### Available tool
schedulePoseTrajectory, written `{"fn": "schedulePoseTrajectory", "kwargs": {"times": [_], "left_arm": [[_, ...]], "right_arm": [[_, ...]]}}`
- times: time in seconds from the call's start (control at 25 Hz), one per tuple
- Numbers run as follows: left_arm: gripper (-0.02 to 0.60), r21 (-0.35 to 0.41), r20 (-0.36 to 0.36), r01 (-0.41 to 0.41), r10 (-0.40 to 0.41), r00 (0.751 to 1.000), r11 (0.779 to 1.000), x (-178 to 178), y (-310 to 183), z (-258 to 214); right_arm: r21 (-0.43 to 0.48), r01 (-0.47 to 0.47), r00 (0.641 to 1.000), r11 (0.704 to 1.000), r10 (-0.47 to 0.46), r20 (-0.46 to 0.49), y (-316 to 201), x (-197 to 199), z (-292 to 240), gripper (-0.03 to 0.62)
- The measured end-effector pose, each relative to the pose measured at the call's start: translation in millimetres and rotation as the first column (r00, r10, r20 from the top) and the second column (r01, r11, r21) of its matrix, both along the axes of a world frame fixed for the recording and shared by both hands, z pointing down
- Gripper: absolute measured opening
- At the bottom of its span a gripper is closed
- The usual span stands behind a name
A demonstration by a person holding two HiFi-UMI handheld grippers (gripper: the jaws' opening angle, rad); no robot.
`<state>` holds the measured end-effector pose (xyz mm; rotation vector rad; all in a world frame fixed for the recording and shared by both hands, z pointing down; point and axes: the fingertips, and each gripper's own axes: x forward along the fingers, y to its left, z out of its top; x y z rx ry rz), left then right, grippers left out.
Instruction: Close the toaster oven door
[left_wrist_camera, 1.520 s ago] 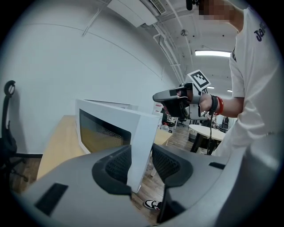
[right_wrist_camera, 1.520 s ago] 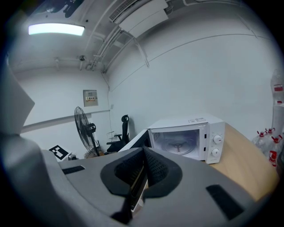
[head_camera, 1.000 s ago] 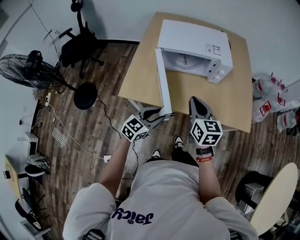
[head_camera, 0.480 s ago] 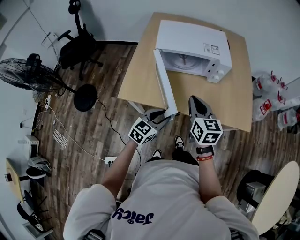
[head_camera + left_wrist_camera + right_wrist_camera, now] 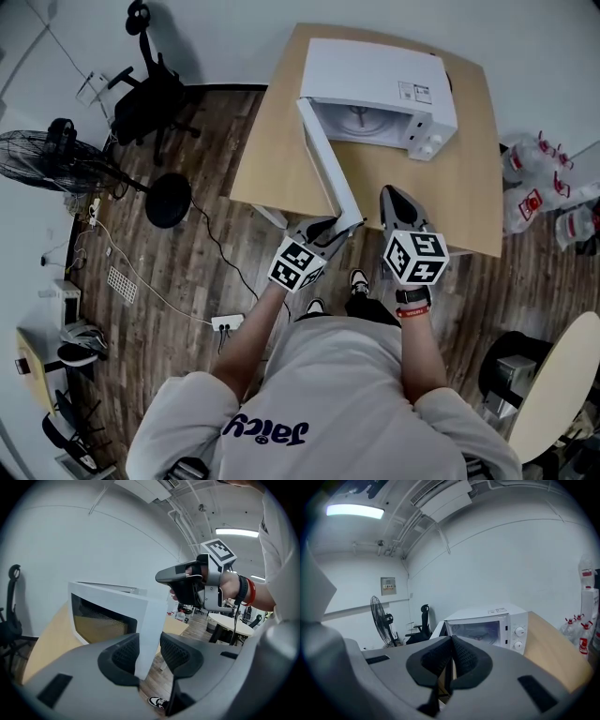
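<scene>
Toaster oven door (image 5: 329, 167) ajar, free edge grasped by left fingers (image 5: 124, 655), right fingers (image 5: 434, 658) clenched empty

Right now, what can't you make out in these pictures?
Oven inside: head view, its roof hides most.
Label print: head view, too small.
Knob markings: right gripper view, too small.
Door lower edge: left gripper view, the left gripper covers most.
</scene>
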<state>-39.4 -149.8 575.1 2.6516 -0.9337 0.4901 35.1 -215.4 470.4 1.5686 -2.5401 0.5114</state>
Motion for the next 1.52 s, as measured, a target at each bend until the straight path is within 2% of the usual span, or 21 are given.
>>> {"fn": "schedulePoseTrajectory", "kwargs": {"times": [0.44,0.76,1.52], "left_arm": [[0.152,-0.005,0.001,0.000,0.000,1.000,1.000,25.9,-12.0,2.0],[0.149,-0.001,-0.005,0.049,-0.049,0.999,0.999,45.2,-21.8,2.0],[0.146,-0.004,0.004,0.046,-0.046,0.999,0.999,84.7,-46.0,2.8]], "right_arm": [[-0.004,-0.032,0.999,0.999,0.032,0.003,-8.1,27.3,2.0,0.015],[-0.009,-0.065,0.998,0.998,0.066,0.015,-9.7,54.9,4.9,0.015],[-0.009,-0.109,0.993,0.994,0.109,0.035,-18.3,102.7,7.0,0.015]]}}
